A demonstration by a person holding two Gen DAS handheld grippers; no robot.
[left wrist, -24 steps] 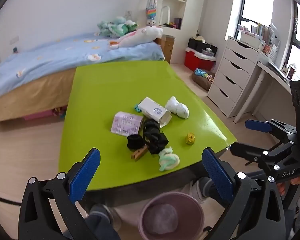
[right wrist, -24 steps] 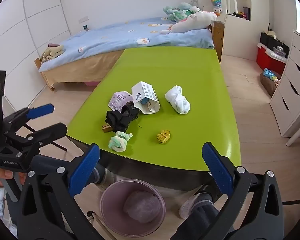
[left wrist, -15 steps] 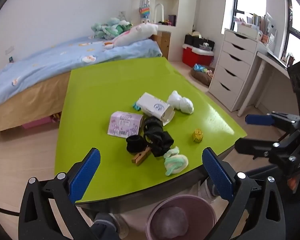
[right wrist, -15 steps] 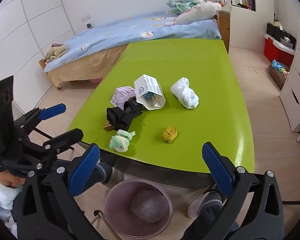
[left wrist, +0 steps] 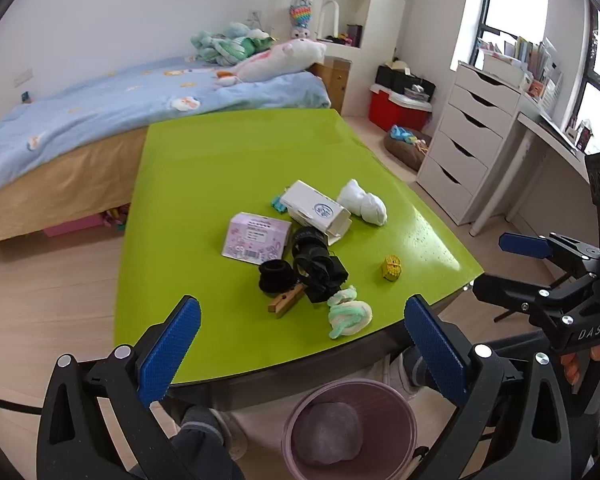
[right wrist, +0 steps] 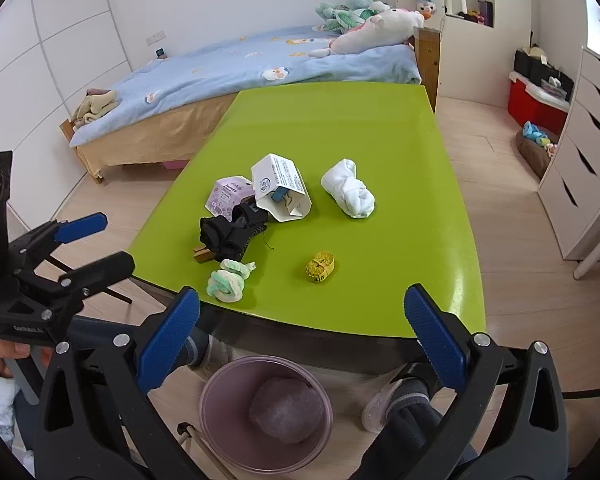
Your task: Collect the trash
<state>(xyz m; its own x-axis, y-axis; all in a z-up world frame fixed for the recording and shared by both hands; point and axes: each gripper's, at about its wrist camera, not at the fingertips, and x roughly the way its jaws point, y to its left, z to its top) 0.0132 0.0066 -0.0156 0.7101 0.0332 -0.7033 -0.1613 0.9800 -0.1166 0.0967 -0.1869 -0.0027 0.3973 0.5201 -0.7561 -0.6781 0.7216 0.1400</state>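
Reading "DAS" on right claw (left wrist: 508, 266)

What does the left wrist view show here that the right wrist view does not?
Only left wrist: the window, the desk, the right tongs from the side. Only right wrist: folded towels on the bed's end, the left tongs from the side. Both: green table, white carton, purple box, bin.

Glossy green table (right wrist: 380, 128), white cloth bundle (right wrist: 349, 194), paper carton (right wrist: 278, 188), wooden clothespin (left wrist: 286, 301)
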